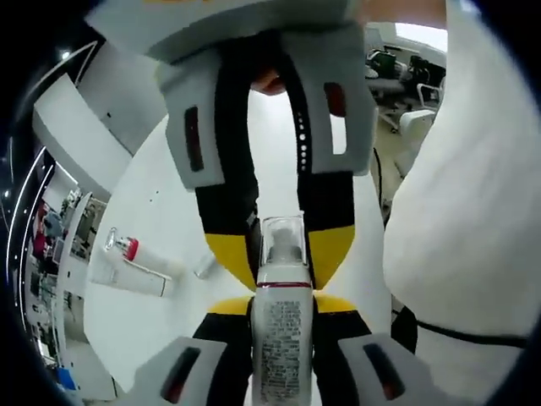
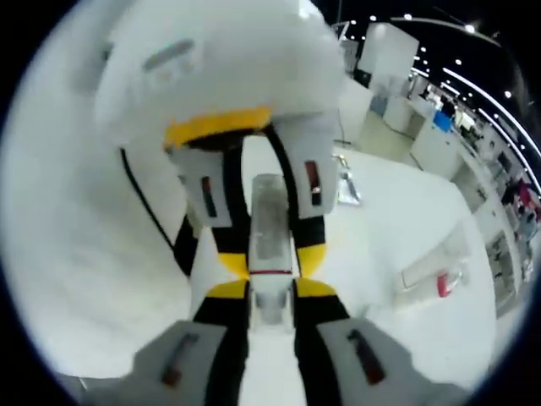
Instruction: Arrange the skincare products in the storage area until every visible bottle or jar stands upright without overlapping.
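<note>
White plastic pump bottle (image 1: 282, 326), slim and cylindrical, printed label on the body, red band below a clear cap; held off the table between the two grippers; left gripper (image 1: 282, 306) pinching its body, jaws yellow-tipped and black, pressed to either side; right gripper (image 2: 272, 289) facing it and closed on the cap end of the same bottle; judged step: a two-handed transfer or turning of the bottle before standing it upright; next move calls for one gripper to release while the other sets the base squarely on the table (image 1: 144, 330), smooth, matte and white; farther off, a white tube (image 1: 131, 264) with red cap lying flat, not yet stood; beside the table, a person's white sleeve (image 1: 473, 194), soft cloth.
</note>
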